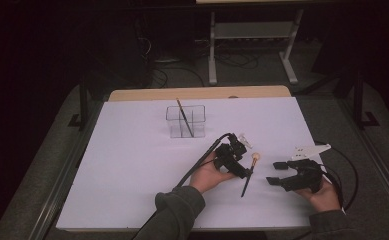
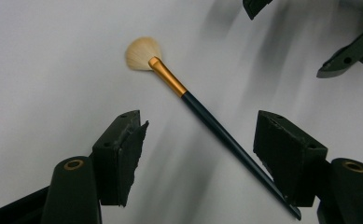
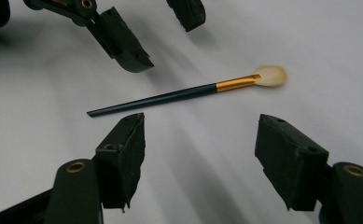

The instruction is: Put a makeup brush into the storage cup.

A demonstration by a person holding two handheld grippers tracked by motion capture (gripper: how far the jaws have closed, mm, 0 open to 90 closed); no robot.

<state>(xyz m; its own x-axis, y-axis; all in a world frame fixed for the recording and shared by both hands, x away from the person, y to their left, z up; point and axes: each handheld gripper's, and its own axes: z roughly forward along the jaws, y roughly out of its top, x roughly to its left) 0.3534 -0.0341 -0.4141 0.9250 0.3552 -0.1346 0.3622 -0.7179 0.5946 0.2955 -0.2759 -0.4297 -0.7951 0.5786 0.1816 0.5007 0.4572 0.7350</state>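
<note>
We see a makeup brush [image 1: 248, 172] lying flat on the white table [image 1: 132, 165], between our two grippers. Its pale fan of bristles points away from us and its dark handle comes back toward us, a little slanted.

Our left gripper [image 1: 242, 161] hangs just over the brush, tilted downward. In the left gripper view the handle [image 2: 226, 137] runs across the gap and passes under the jaw at that view's right, but the pads do not press on it. The jaws stand fairly wide and nothing is held. We think they are placed on both sides of the handle so that closing them will catch it near the middle, where the brush balances well.

Our right gripper [image 1: 282, 172] waits near the brush on the other side, low over the table. Its jaws also stand wide with nothing between them; in the right gripper view the brush [image 3: 184, 95] lies beyond the pads. It seems to stay back so that the left one has room to work.

Farther away stands a clear holder [image 1: 185, 121] with compartments, and one thin brush [image 1: 184, 117] already leans inside it. We judge that the lying brush should go there too.
</note>
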